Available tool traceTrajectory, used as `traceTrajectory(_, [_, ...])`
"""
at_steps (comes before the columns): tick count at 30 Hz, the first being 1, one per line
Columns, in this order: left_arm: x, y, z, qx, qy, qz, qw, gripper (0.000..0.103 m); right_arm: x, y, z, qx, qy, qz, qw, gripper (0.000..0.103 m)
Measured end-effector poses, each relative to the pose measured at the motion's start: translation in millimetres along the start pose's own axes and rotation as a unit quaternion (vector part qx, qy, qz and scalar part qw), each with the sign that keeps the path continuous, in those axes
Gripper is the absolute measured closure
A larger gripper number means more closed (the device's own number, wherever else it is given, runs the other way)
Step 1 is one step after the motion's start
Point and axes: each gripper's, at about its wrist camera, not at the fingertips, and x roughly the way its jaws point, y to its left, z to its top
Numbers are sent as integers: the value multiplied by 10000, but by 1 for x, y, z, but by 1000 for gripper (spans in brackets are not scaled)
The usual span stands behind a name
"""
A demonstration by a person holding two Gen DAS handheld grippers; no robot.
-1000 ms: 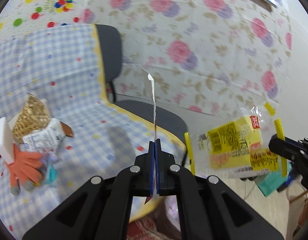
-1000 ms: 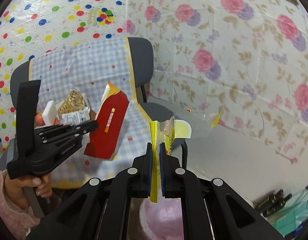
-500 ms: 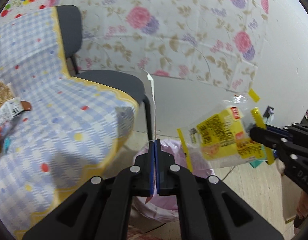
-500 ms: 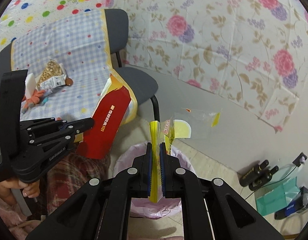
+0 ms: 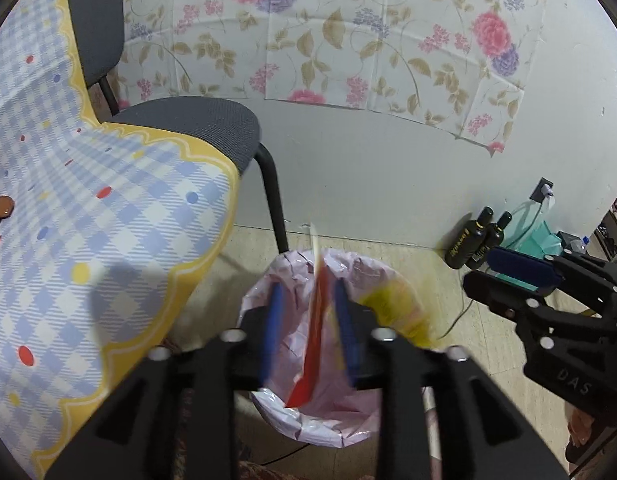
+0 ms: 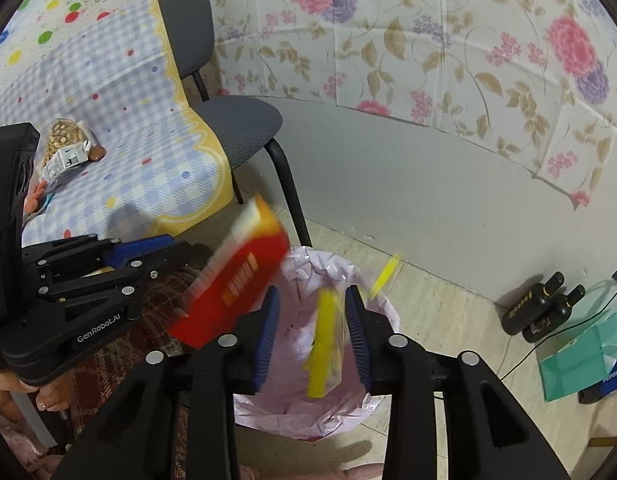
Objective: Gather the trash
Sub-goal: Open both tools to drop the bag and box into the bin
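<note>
A bin lined with a pink bag stands on the floor below both grippers. My left gripper is open; the red carton is loose between its fingers, blurred, dropping into the bin. In the right wrist view the carton falls beside the left gripper. My right gripper is open; the yellow wrapper is loose between its fingers over the bin, blurred. It also shows in the left wrist view above the bag, left of the right gripper.
A checked-cloth table with more trash is at the left. A grey chair stands behind the bin. Two dark bottles and a teal bag sit by the wall at right.
Both grippers moved down over the bin and opened. The red carton and the yellow wrapper, held before, are now loose and falling.
</note>
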Motion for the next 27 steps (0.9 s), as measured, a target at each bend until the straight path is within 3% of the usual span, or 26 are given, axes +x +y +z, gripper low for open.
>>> traceTrajectory(5, [-19,24,6,-221,-180,210,9994,69,-21,-4,9,134,-262,88,9995,65])
traceTrajectory(12, [-59,72,16,-645,-509,765,9937,66,-52,36,40,-288,-883,504,9944,65])
traceTrajectory(20, [-119,139,18,-1139,-878,1672,9754,54,-57,104,83,-769,-1298,1155,9818,65])
traceTrajectory(27, [-160,205,12,-1683,-1042,2396,9505,51,-47,166,108,-1139,-1406,1591,9706,64])
